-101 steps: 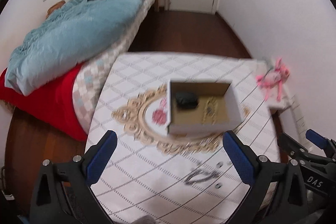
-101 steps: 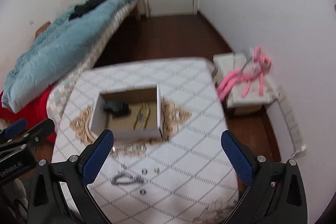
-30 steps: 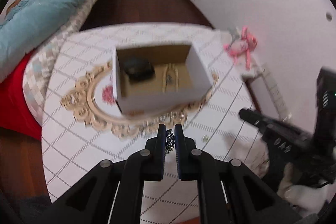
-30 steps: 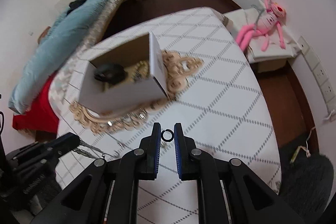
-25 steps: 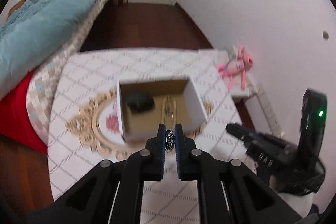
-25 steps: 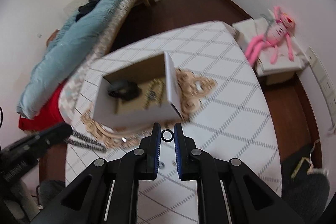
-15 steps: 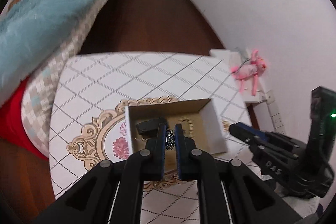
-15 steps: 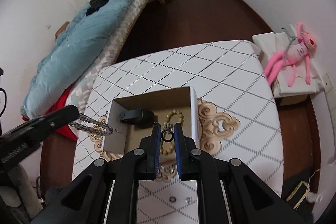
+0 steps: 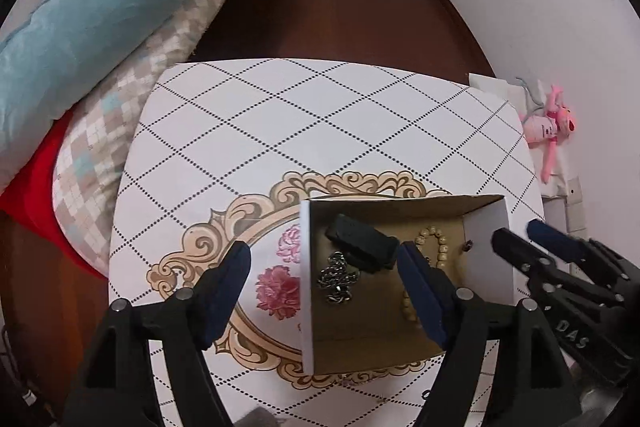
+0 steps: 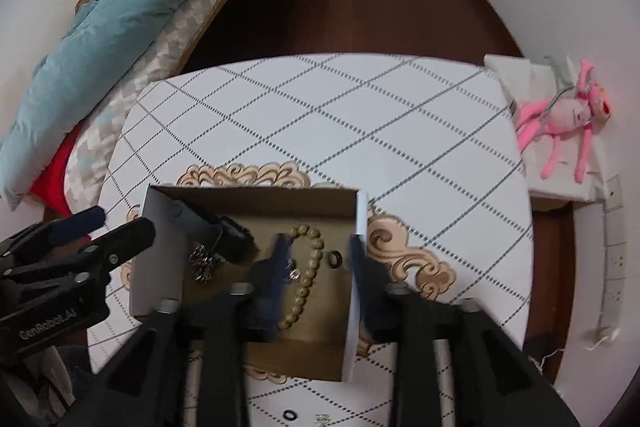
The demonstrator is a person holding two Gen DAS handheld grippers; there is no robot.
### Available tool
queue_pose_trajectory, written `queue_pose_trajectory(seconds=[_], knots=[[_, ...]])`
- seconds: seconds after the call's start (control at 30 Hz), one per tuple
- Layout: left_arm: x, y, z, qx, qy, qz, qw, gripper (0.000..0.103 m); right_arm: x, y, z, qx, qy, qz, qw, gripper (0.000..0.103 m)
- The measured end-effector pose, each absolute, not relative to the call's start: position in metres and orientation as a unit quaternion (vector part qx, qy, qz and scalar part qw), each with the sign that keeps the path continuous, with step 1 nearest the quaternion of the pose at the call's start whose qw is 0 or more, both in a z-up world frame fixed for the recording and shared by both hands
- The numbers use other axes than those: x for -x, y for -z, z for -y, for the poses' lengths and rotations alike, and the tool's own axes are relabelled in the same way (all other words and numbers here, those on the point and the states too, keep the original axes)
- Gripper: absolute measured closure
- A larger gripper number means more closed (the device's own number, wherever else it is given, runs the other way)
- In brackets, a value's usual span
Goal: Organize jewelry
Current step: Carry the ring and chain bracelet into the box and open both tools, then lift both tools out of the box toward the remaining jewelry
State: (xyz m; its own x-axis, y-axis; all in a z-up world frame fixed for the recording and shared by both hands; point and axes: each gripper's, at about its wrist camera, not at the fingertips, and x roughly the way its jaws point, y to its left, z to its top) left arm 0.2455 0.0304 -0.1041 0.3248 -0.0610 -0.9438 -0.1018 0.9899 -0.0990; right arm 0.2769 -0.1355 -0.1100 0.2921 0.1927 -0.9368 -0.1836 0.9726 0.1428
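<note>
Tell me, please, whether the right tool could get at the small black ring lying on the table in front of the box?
Probably yes: the black ring lies bare on the table, outside the box, below the open right tool, which would need to pull back and descend.

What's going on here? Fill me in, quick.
A person is sorting jewelry into a cardboard box on the table, with a handheld gripper in each hand. The left gripper and the right gripper both hang over the box with their jaws open and empty. In the box lie a silver chain, a bead bracelet, a dark ring and a black item. A black ring and another small piece are on the table.
</note>
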Motion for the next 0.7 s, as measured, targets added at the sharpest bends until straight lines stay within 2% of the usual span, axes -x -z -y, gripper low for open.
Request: queue_pose_trajectory(seconds=[0.07,0.17,0.23,0.3,0.37,0.7], knots=[[-0.244,0.104,-0.033,0.063,-0.022,-0.578,0.813,0.01,-0.276,0.106,0.138,-0.004,-0.113,-0.577,0.809,0.049],[-0.237,0.104,-0.037,0.056,-0.036,-0.572,0.818,0.003,-0.272,0.102,0.144,0.003,-0.098,-0.57,0.816,0.049],[-0.233,0.105,-0.039,0.055,-0.042,-0.567,0.821,0.001,-0.266,0.101,0.147,0.012,-0.087,-0.567,0.819,0.043],[-0.226,0.105,-0.039,0.051,-0.049,-0.558,0.827,0.0,-0.26,0.104,0.147,0.025,-0.079,-0.568,0.819,0.014],[-0.22,0.106,-0.037,0.044,-0.054,-0.552,0.831,0.0,-0.254,0.108,0.146,0.038,-0.073,-0.57,0.817,0.001],[-0.201,0.101,-0.037,0.047,-0.059,-0.541,0.837,0.0,-0.226,0.103,0.147,0.041,-0.069,-0.552,0.83,0.0]])
